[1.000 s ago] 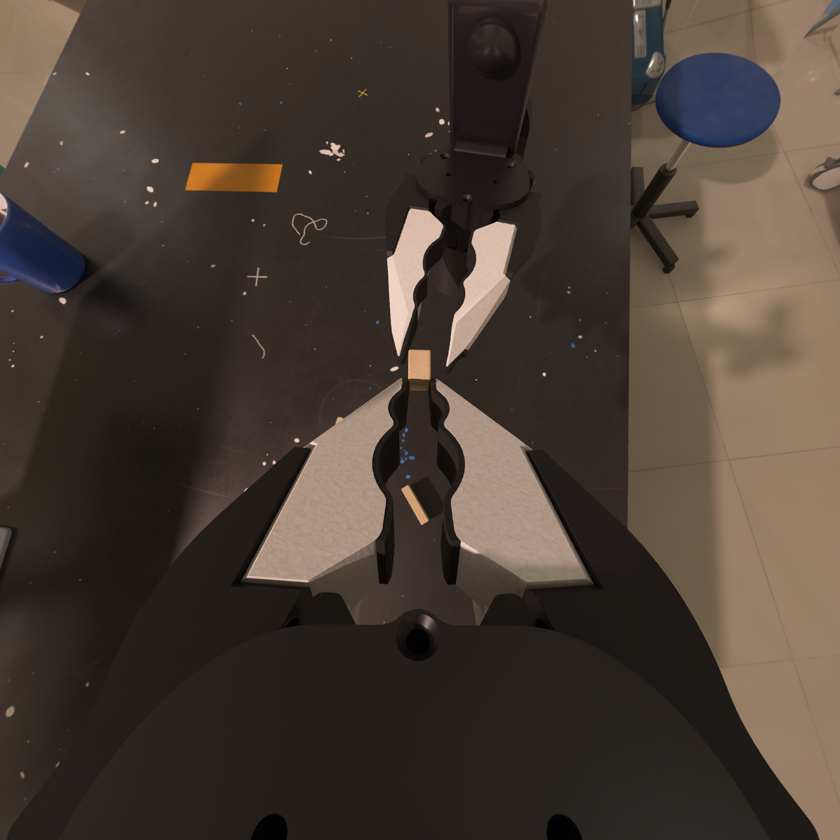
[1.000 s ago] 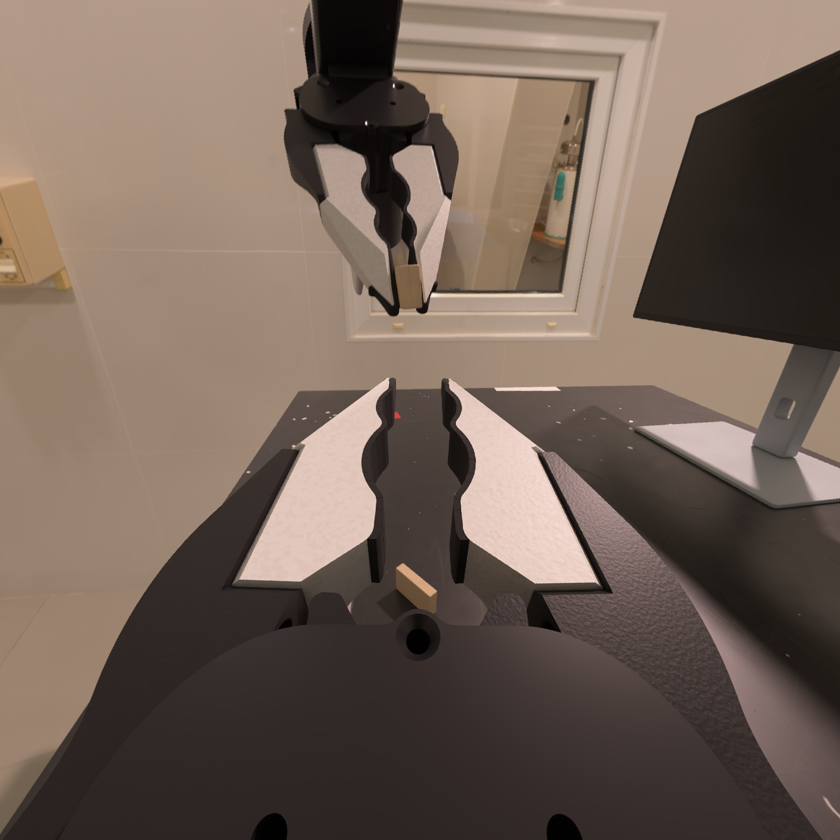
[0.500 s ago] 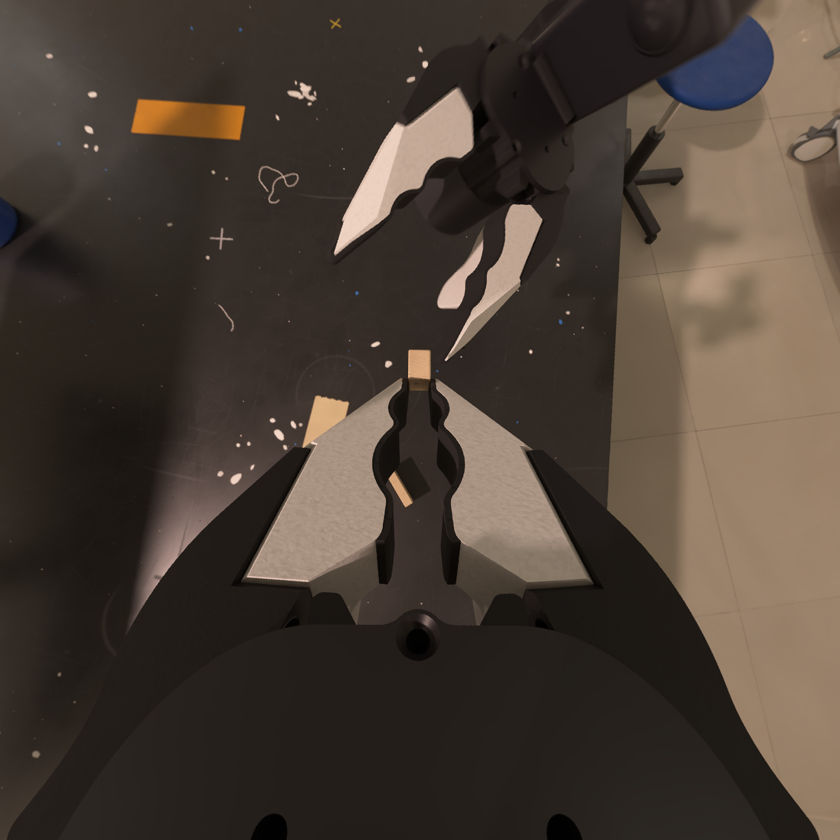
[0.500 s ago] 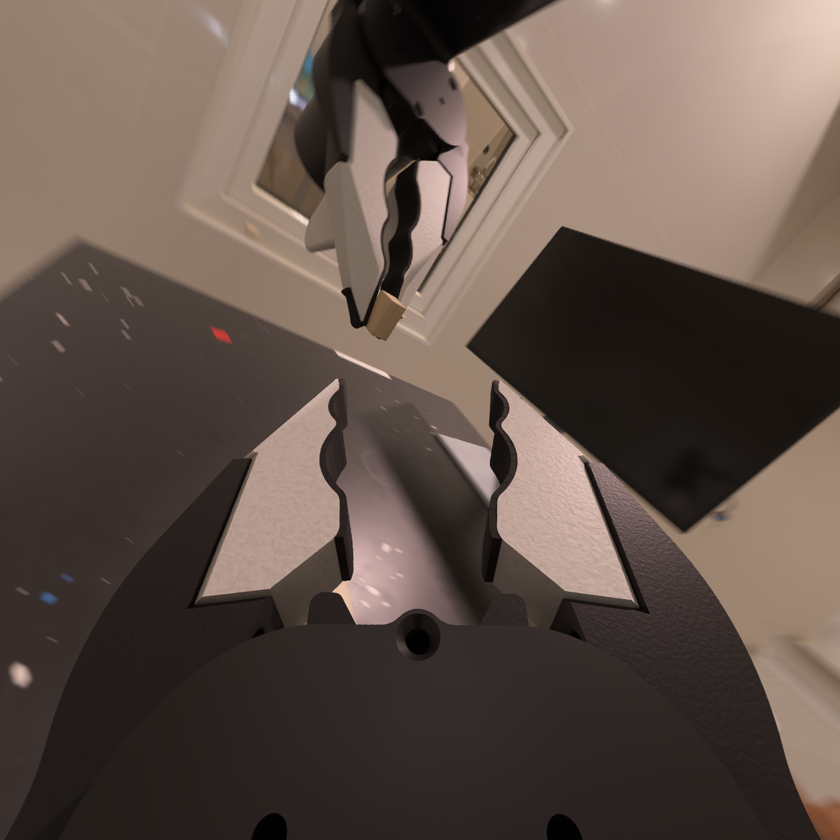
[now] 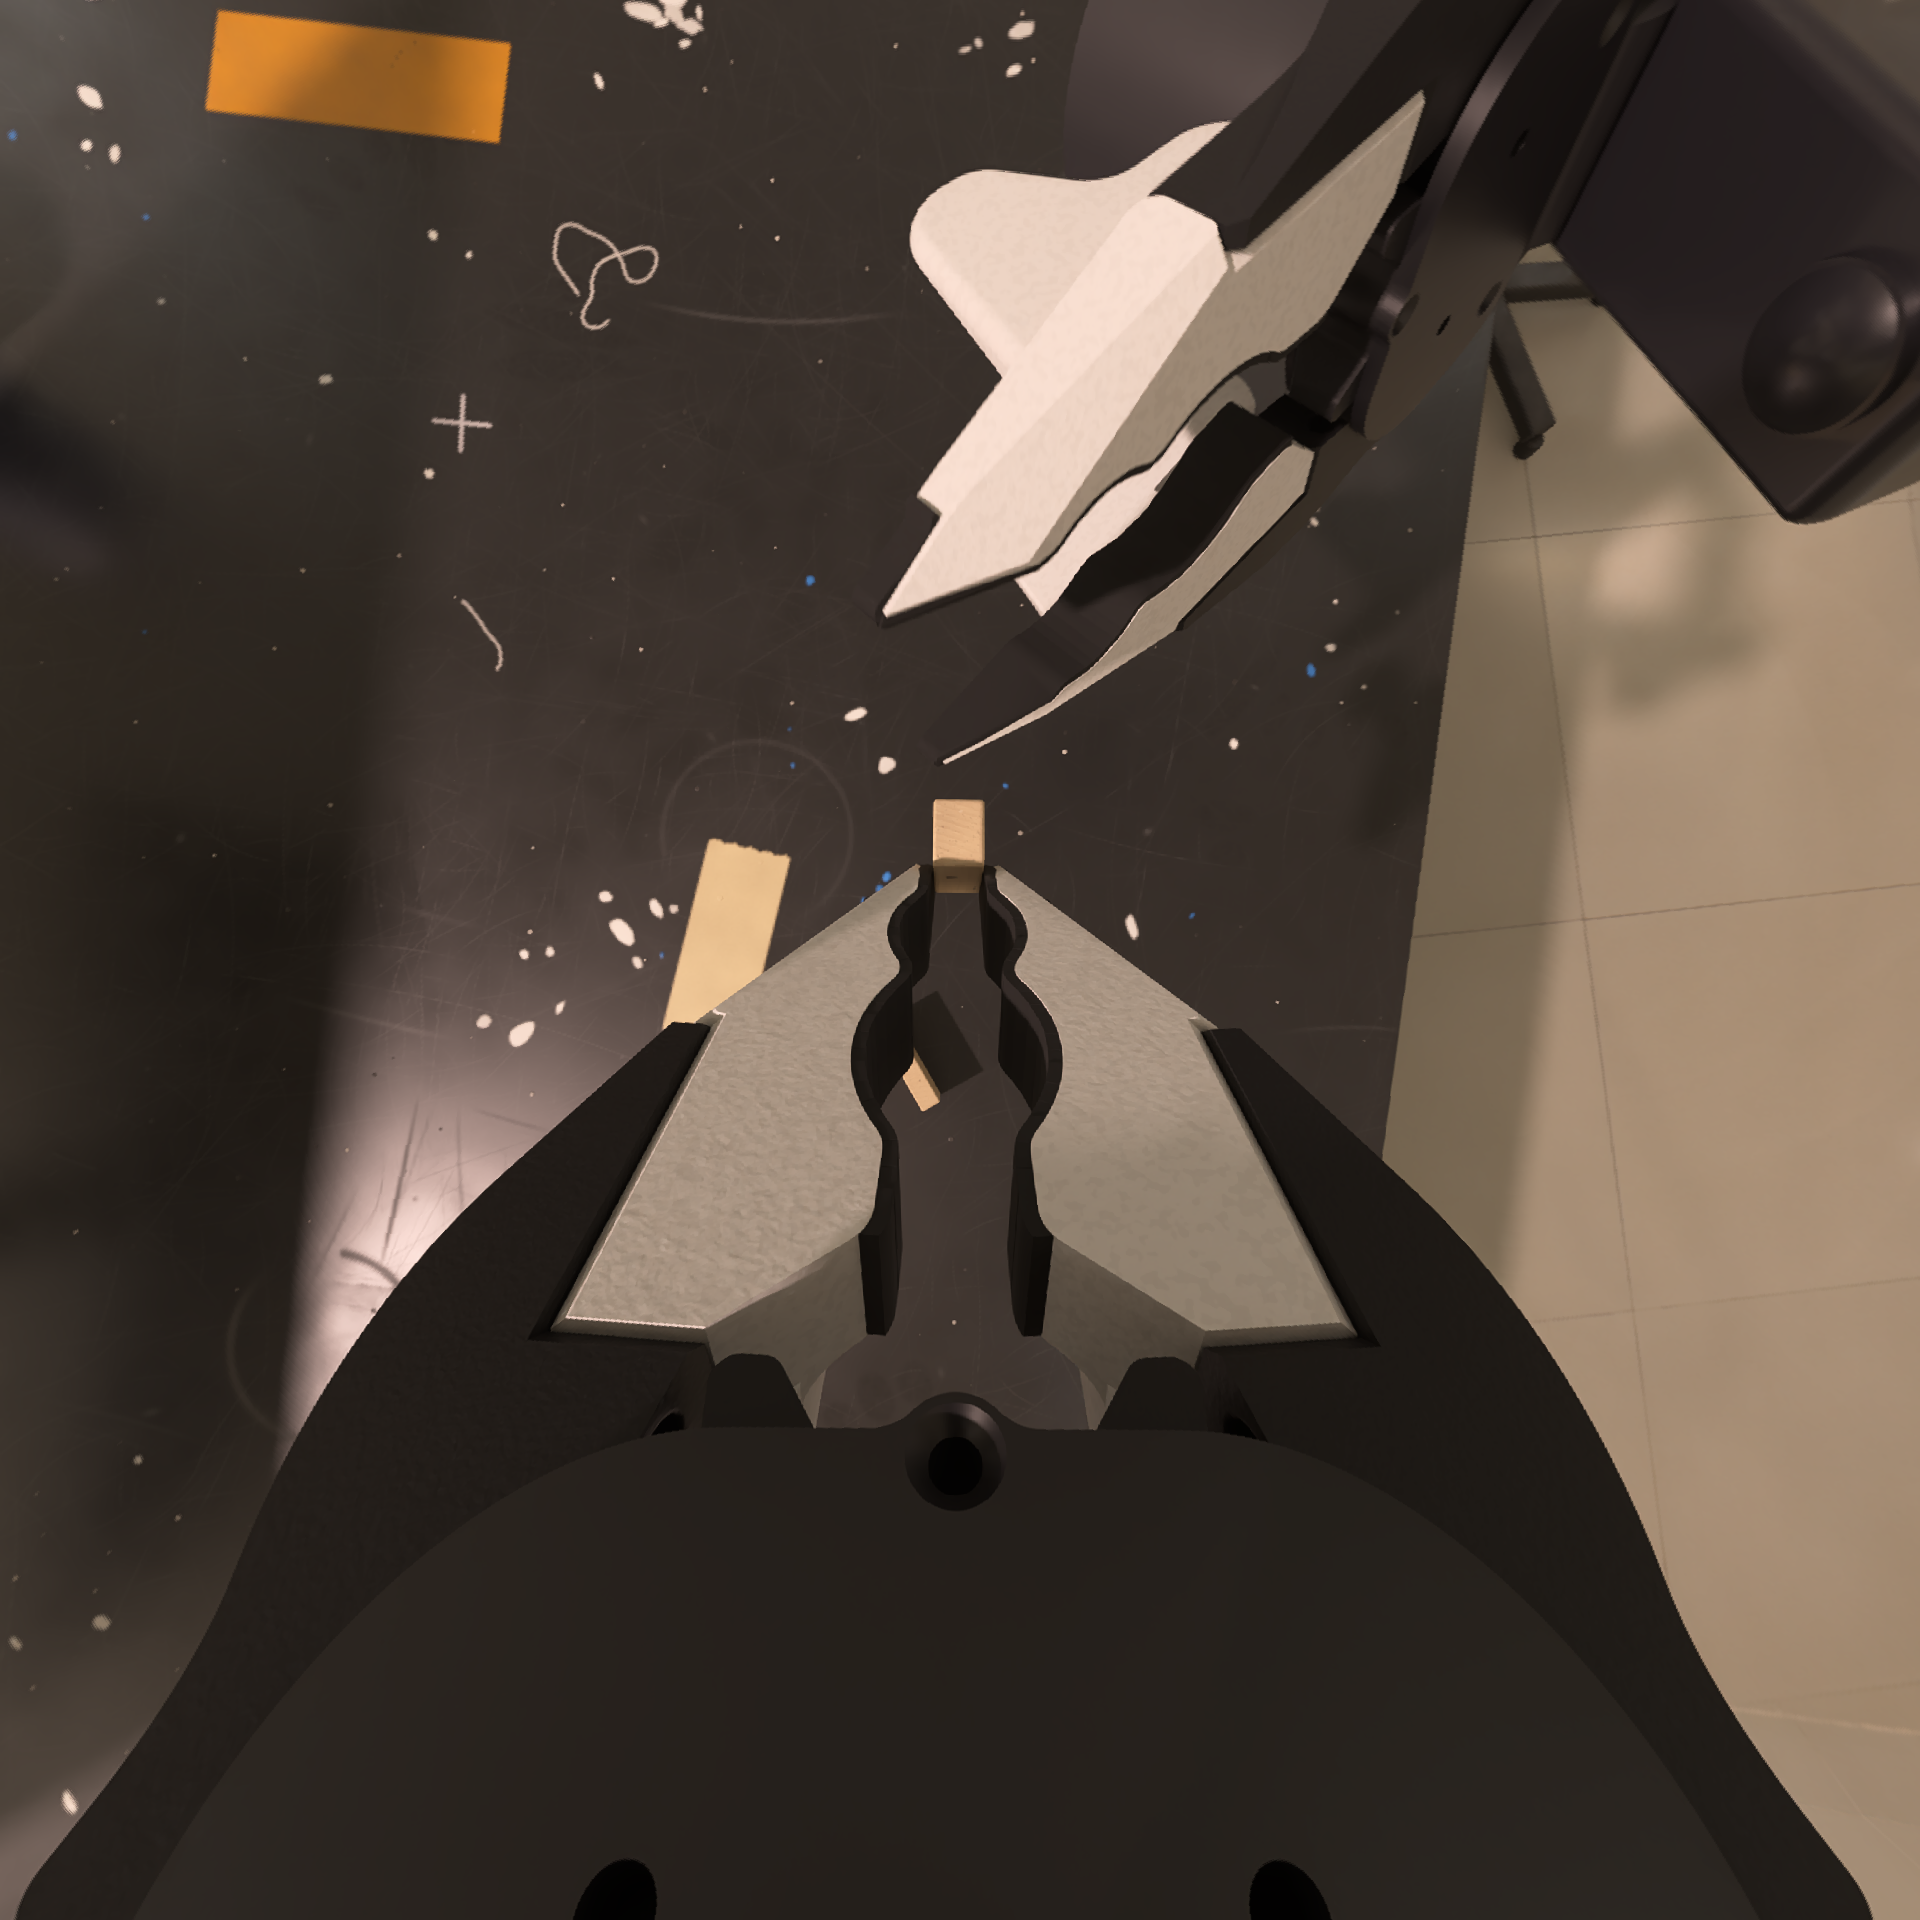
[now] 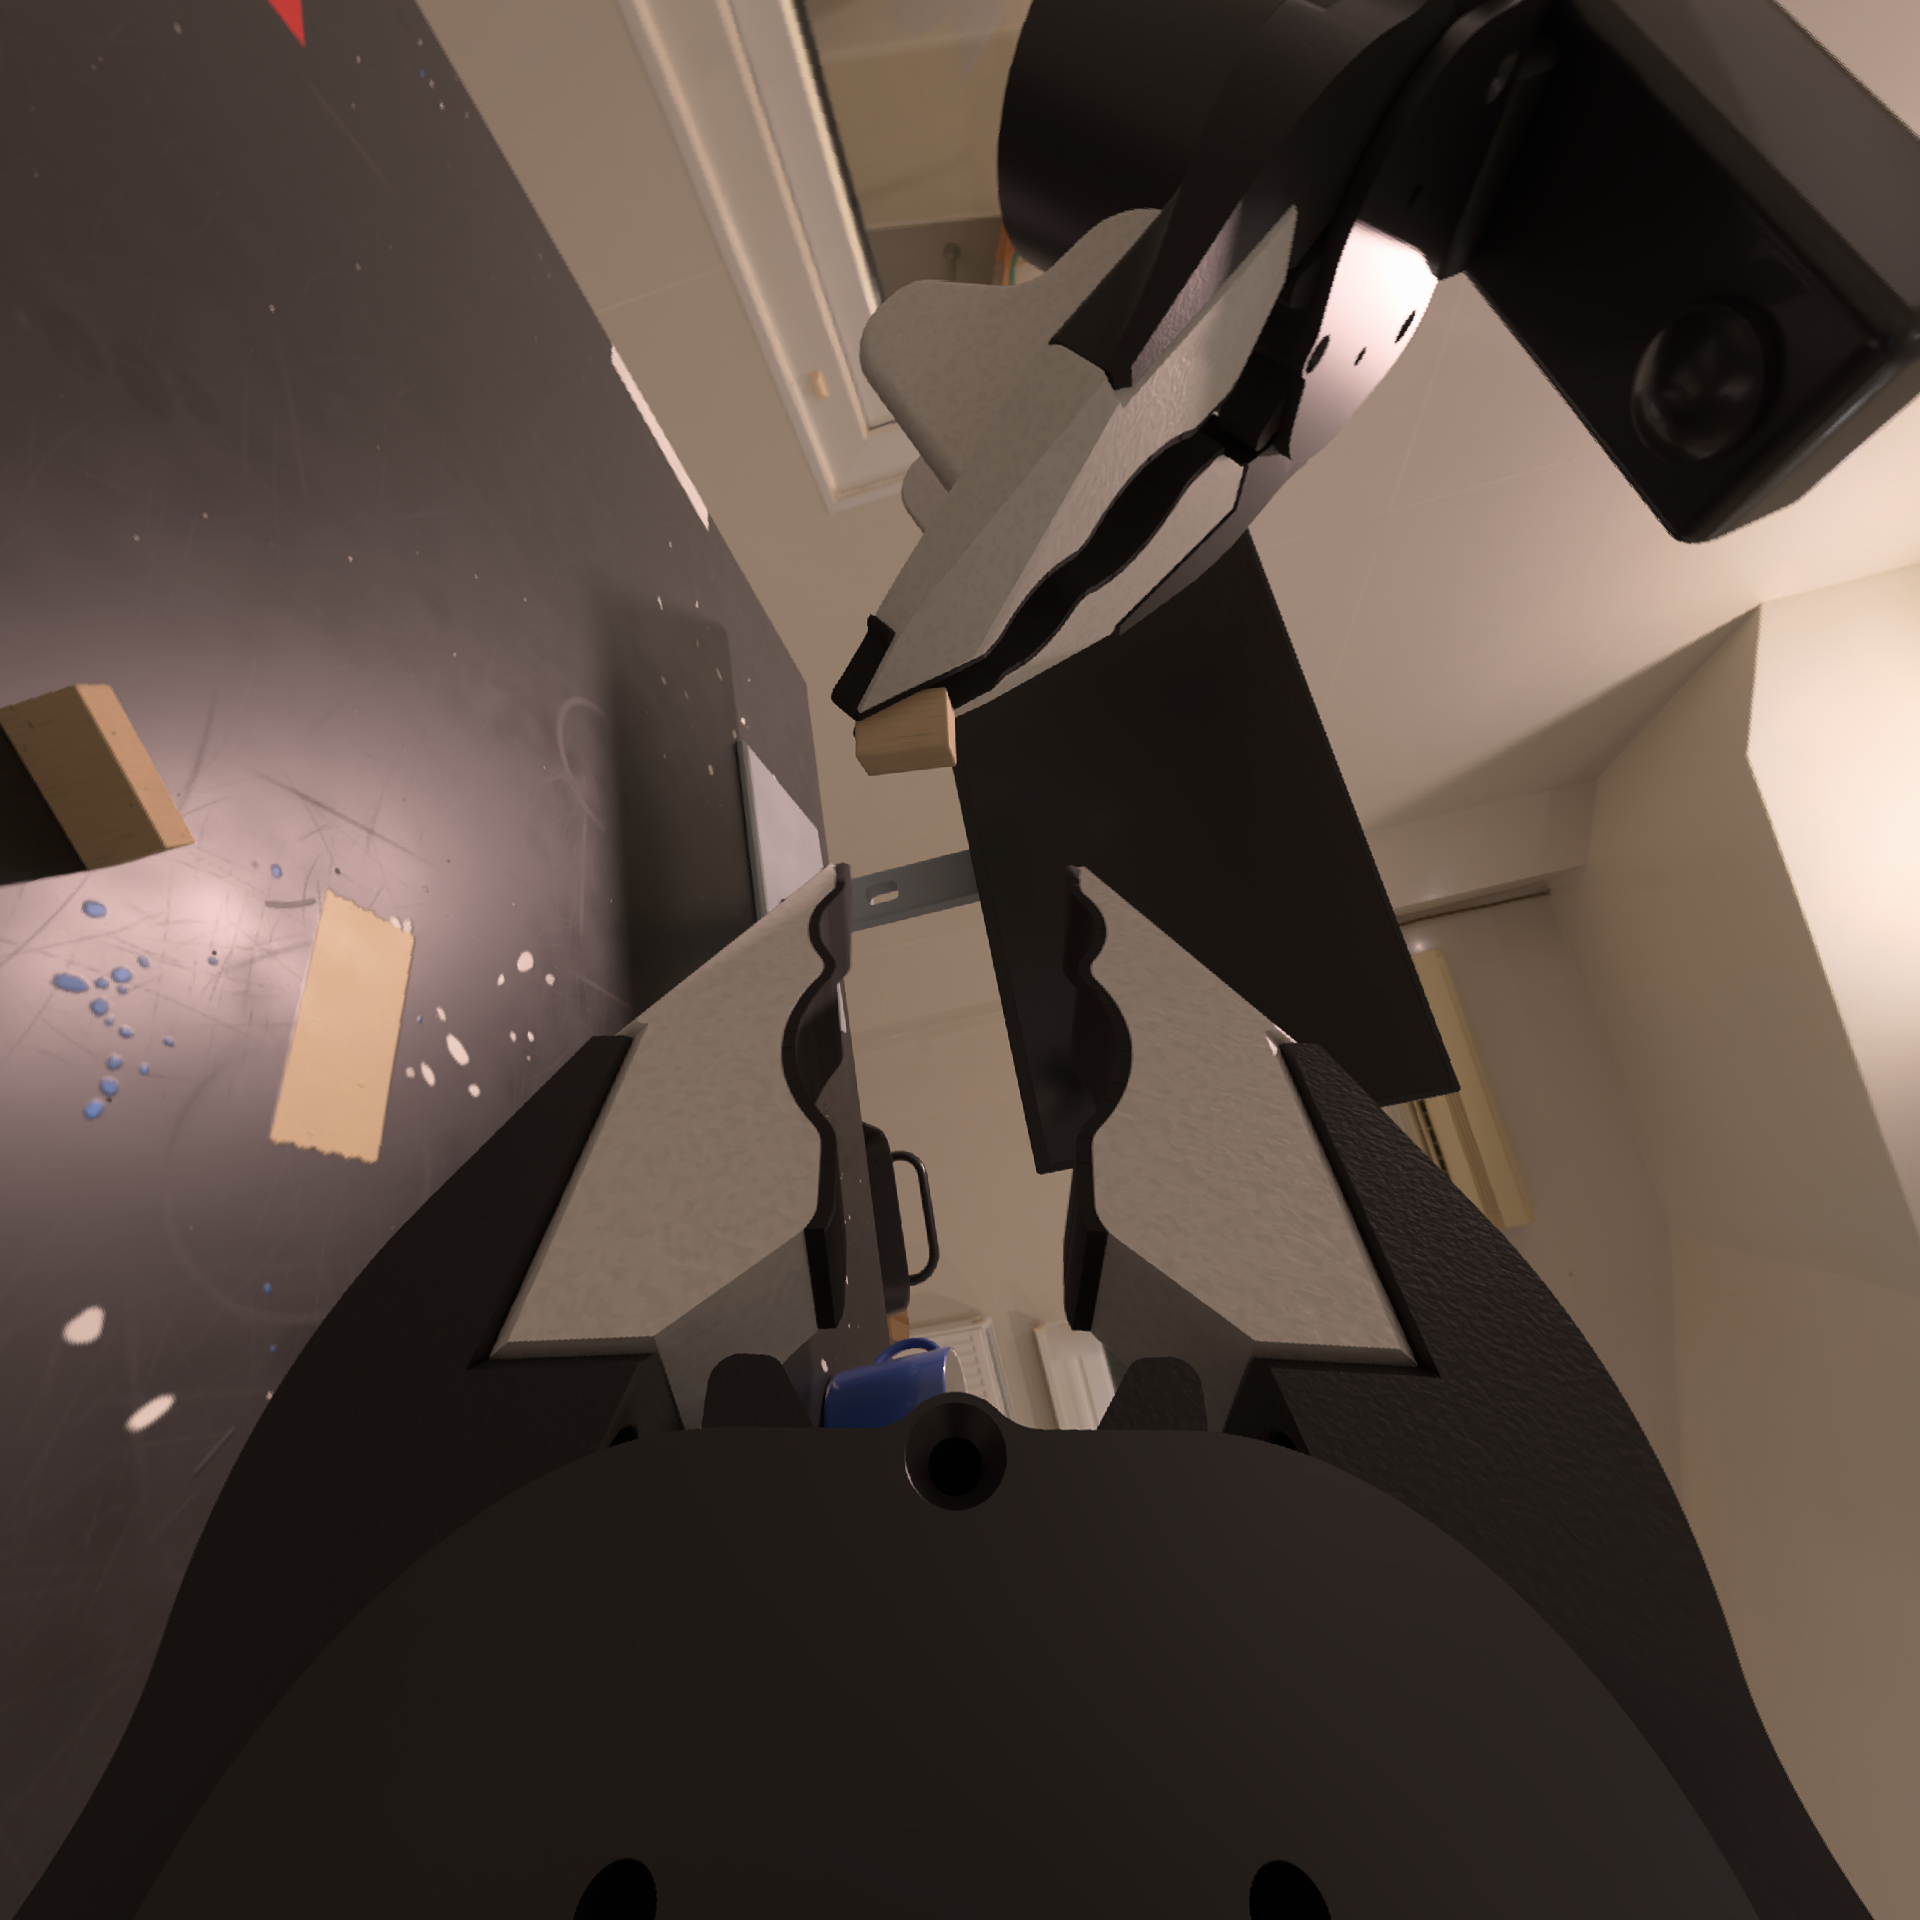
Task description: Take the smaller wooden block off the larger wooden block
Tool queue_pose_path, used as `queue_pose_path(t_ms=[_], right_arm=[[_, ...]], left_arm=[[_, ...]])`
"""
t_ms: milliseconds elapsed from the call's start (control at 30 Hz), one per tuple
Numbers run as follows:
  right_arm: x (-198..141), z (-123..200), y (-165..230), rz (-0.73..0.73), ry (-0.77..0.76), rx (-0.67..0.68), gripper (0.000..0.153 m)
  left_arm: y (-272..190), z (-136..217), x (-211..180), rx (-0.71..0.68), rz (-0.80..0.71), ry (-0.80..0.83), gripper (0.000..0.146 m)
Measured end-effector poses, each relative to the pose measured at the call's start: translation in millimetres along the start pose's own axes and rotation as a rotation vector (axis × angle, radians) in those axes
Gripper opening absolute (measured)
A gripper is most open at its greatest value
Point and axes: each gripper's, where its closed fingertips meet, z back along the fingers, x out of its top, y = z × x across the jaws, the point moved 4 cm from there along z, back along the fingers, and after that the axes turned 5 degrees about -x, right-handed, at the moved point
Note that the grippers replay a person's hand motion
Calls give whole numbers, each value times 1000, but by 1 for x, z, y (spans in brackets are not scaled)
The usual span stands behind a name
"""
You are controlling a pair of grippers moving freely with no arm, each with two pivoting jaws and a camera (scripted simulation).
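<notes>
My left gripper [image 5: 957, 881] is shut on the smaller wooden block [image 5: 957, 844], which it holds at its fingertips in the air above the black table [image 5: 312, 623]. The larger wooden block [image 5: 925, 1091] lies on the table below, seen through the gap between the left fingers. In the right wrist view the left gripper [image 6: 878, 707] hangs ahead with the small block [image 6: 904, 732] in its tips, and the larger block [image 6: 99, 774] is at the far left. My right gripper [image 6: 956, 883] is open and empty. It also shows in the left wrist view [image 5: 914, 686], tilted, just beyond the small block.
A tan tape strip [image 5: 727, 930] lies on the table beside the larger block, and an orange strip [image 5: 358, 75] lies farther off. A black monitor [image 6: 1195, 831] and a blue mug [image 6: 883, 1387] show in the right wrist view. The table edge and tiled floor [image 5: 1662, 935] are at the right.
The right gripper has opened wider, rolled onto its side and swung closer to the left gripper's tips. The left gripper stays shut on the small block, with the larger block below it.
</notes>
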Motion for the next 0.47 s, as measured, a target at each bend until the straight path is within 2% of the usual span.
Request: queue_pose_path(t_ms=[333,467], right_arm=[[-1,-1,4,7,20,71,11],[-2,-2,5,-6,26,93,9]], left_arm=[[3,-1,0,38,0,21,8],[4,-2,-1,44,-1,27,8]])
